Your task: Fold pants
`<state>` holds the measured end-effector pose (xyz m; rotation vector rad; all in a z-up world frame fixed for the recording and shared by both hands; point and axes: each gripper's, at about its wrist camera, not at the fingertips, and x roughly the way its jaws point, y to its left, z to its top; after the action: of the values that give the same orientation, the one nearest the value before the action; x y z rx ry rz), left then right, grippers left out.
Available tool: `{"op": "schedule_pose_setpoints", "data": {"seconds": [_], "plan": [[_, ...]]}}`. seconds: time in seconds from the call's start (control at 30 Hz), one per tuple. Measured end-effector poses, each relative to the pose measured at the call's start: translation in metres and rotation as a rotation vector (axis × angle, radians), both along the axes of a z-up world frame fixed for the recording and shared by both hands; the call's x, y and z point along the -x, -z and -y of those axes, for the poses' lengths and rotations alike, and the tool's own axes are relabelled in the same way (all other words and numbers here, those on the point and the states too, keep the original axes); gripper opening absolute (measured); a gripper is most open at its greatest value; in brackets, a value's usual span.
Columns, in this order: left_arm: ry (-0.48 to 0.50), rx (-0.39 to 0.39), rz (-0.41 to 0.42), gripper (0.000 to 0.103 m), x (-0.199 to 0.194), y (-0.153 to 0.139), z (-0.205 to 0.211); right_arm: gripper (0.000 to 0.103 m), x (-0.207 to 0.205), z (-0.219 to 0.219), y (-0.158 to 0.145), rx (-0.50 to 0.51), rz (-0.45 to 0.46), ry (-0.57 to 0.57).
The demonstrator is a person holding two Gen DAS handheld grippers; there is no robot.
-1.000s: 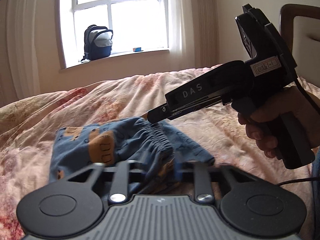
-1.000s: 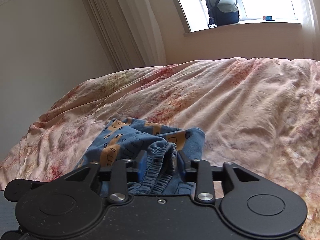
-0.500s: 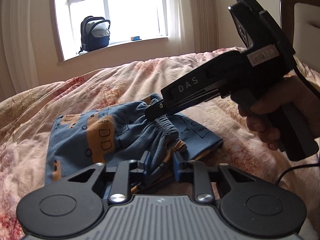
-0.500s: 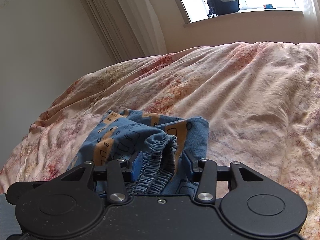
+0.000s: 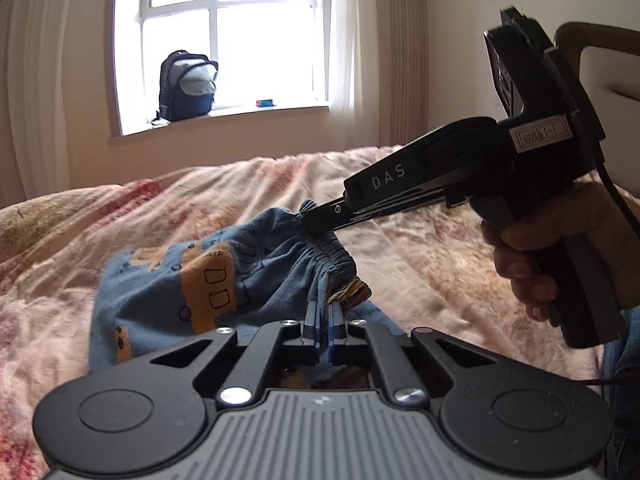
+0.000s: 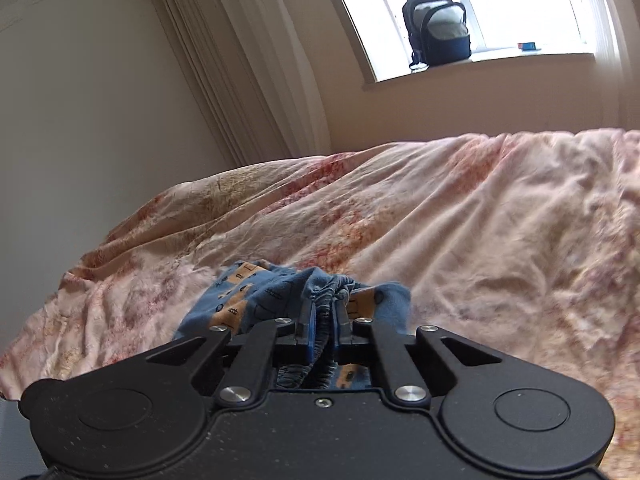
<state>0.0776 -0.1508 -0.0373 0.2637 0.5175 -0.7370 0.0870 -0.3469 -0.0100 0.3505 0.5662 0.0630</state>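
Observation:
Small blue pants (image 5: 172,280) with orange vehicle prints lie on the bed, their gathered elastic waistband (image 5: 332,256) lifted off the quilt. My left gripper (image 5: 323,314) is shut on the waistband's near end. My right gripper (image 5: 316,222), seen from the side with a hand on its handle, is shut on the waistband's far end. In the right wrist view the right gripper (image 6: 325,320) pinches the bunched waistband (image 6: 332,286), and the rest of the pants (image 6: 240,300) spreads left and forward on the quilt. The lower legs are hidden behind both gripper bodies.
A rumpled pink floral quilt (image 6: 500,232) covers the bed. A dark backpack (image 5: 186,86) stands on the windowsill, with curtains (image 6: 260,60) beside the window. A wooden headboard (image 5: 600,36) rises at the right.
Both grippers closed on the waistband and lifted it off the quilt, pulling the pants up and bunching the fabric between them.

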Motion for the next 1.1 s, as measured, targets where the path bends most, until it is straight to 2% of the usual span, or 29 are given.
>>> {"op": "schedule_pose_setpoints", "data": {"seconds": [0.13,0.2,0.27,0.3,0.33,0.37,0.4,0.47,0.5,0.53,0.57,0.63,0.73,0.8,0.93,1.03,1.1], "plan": [[0.010,-0.044,-0.068,0.006,-0.008,0.023,0.007,0.009,-0.012,0.001,0.023,0.037,-0.127,0.014],[0.019,-0.018,-0.102,0.007,-0.012,0.022,0.002,0.011,-0.016,-0.002,0.029,0.067,-0.145,0.014],[0.027,0.036,-0.129,0.021,-0.014,0.015,-0.009,0.019,-0.015,0.000,0.029,0.054,-0.143,0.025],[0.022,0.063,-0.140,0.040,-0.013,0.011,-0.015,0.019,-0.012,0.001,0.028,0.046,-0.135,0.036],[0.003,0.085,-0.147,0.063,-0.013,0.007,-0.021,0.028,-0.009,0.001,0.027,0.045,-0.128,0.046],[-0.022,0.104,-0.146,0.070,-0.011,0.002,-0.027,0.039,-0.006,0.001,0.025,0.048,-0.124,0.053],[-0.050,0.120,-0.144,0.077,-0.009,-0.004,-0.033,0.044,-0.002,0.001,0.023,0.053,-0.119,0.061],[-0.115,0.146,-0.163,0.084,-0.010,-0.015,-0.046,0.064,0.003,0.002,0.019,0.067,-0.104,0.087],[-0.159,0.164,-0.177,0.095,-0.014,-0.021,-0.052,0.069,0.006,0.002,0.017,0.072,-0.095,0.102],[-0.210,0.183,-0.183,0.103,-0.017,-0.026,-0.059,0.081,0.007,0.003,0.014,0.076,-0.091,0.122],[-0.269,0.200,-0.178,0.103,-0.020,-0.031,-0.066,0.092,0.009,0.002,0.012,0.080,-0.089,0.139],[-0.372,0.179,-0.159,0.103,-0.028,-0.035,-0.076,0.102,0.015,-0.004,0.008,0.101,-0.082,0.164],[-0.471,0.065,-0.132,0.103,-0.044,-0.031,-0.083,0.102,0.019,-0.021,0.005,0.149,-0.091,0.175],[-0.495,0.023,-0.129,0.103,-0.052,-0.020,-0.086,0.102,0.018,-0.034,0.007,0.165,-0.089,0.150],[-0.523,-0.008,-0.208,0.103,-0.059,0.011,-0.090,0.102,0.007,-0.057,0.019,0.238,-0.135,0.088],[-0.532,-0.030,-0.290,0.103,-0.060,0.026,-0.094,0.102,-0.004,-0.063,0.031,0.319,-0.228,0.061],[-0.523,-0.028,-0.291,0.103,-0.058,0.025,-0.096,0.102,-0.008,-0.059,0.035,0.368,-0.286,0.045]]}}
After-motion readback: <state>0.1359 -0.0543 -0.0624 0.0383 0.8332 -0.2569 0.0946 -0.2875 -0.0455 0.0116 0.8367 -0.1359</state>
